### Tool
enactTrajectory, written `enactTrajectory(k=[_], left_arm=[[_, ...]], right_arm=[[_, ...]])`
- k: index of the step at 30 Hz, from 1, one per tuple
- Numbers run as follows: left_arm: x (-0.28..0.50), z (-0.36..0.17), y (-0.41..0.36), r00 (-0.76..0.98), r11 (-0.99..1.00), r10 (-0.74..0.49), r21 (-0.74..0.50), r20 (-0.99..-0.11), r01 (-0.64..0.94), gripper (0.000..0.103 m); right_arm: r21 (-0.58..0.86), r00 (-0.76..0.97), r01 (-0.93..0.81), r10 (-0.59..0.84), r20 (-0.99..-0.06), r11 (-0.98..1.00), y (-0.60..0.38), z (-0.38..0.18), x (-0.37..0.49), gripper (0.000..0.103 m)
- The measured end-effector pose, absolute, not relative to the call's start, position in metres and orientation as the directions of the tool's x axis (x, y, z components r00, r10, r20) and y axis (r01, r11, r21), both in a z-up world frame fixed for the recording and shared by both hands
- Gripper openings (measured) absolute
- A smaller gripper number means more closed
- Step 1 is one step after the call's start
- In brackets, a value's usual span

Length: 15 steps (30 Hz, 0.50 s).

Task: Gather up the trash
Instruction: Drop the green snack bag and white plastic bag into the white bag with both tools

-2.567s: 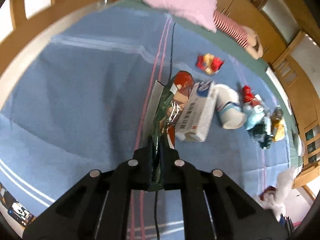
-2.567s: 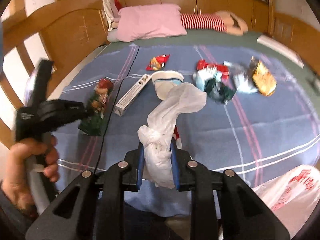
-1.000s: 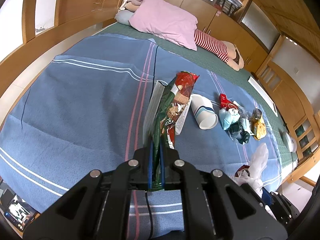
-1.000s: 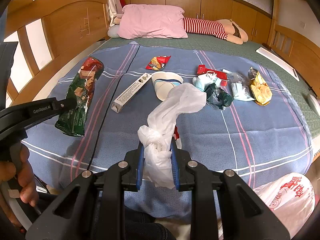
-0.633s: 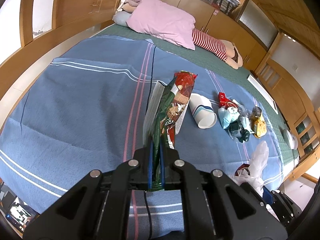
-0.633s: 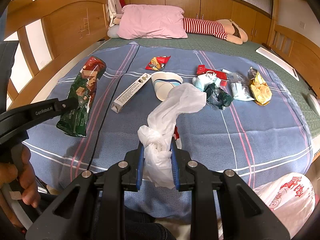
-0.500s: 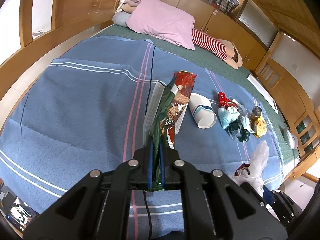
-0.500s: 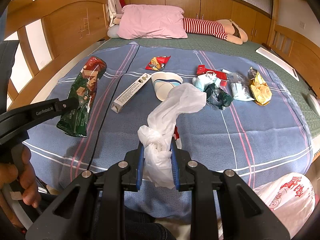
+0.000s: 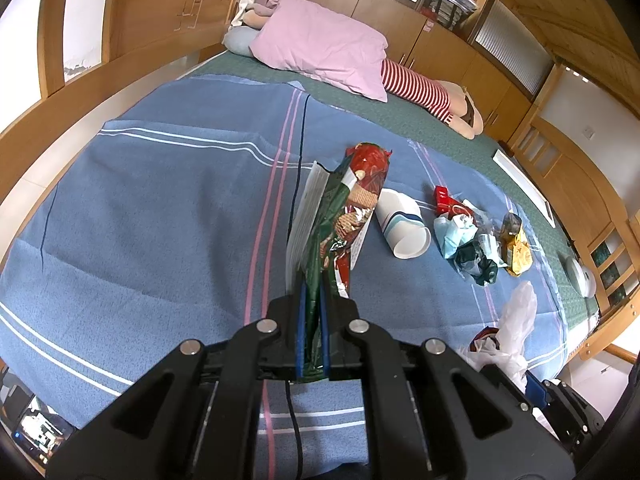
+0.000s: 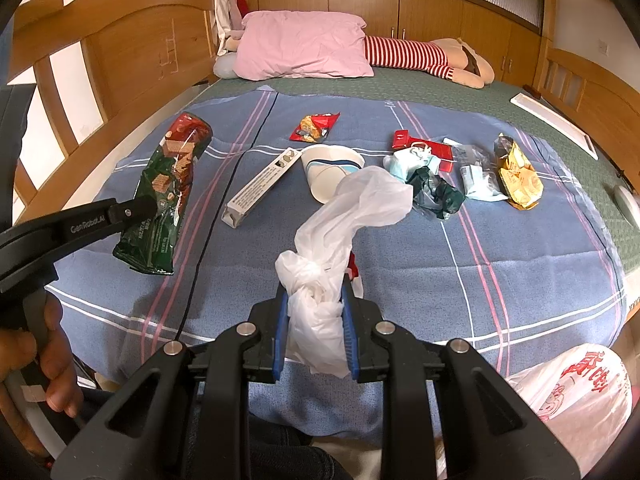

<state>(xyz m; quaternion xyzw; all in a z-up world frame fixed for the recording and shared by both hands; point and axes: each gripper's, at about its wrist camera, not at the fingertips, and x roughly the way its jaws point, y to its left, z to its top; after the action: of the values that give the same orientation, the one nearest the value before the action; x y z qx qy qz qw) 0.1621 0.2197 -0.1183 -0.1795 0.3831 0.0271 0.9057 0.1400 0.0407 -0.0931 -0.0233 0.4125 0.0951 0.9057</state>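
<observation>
Since the earliest frame the green and red wafer packet [image 9: 340, 224] has come up off the blue plaid blanket [image 9: 160, 208], where it lay against the long white carton [image 10: 262, 184], and it now hangs clear above the bed, pinched at its lower end by the left gripper [image 9: 311, 332], whose blue pads are clamped flat on the foil. The right gripper [image 10: 316, 320] has kept its place, its jaws narrowly parted around a knotted wad of the thin white plastic bag [image 10: 348, 216], the rest of which billows up in front of the camera. On the blanket beyond lie the carton, a tipped paper cup [image 10: 330, 174], a small red snack wrapper [image 10: 314, 126], a flat red packet [image 10: 424, 146], a crumpled heap that looks like a face mask and dark green wrapper [image 10: 434, 190], and a gold wrapper [image 10: 518, 178]. A printed white carrier bag [image 10: 576, 396] sits at lower right, off the bed edge
</observation>
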Motion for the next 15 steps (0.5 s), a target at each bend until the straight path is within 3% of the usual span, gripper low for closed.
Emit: enactTrajectory(k=[4,9,15], left_arm=[[0.159,-0.116,0.220,0.717,0.931,-0.097,-0.317,-0.691,-0.179,0.007],[0.152,-0.108,0.221,0.740,0.919,-0.192,-0.384,-0.644,-0.095,0.007],[0.124,-0.085,0.216,0.783,0.880,-0.220,-0.465,-0.581,-0.098,0.007]], right_arm=[[0.130,0.665,-0.148,0.196,-0.721,0.980,0.016,-0.084,0.142,0.024],[0.135,0.720,-0.103,0.167,-0.674,0.986,-0.041,-0.058,0.137,0.024],[0.111,0.596,-0.030,0.107,-0.796,0.993,-0.140,-0.074,0.114,0.024]])
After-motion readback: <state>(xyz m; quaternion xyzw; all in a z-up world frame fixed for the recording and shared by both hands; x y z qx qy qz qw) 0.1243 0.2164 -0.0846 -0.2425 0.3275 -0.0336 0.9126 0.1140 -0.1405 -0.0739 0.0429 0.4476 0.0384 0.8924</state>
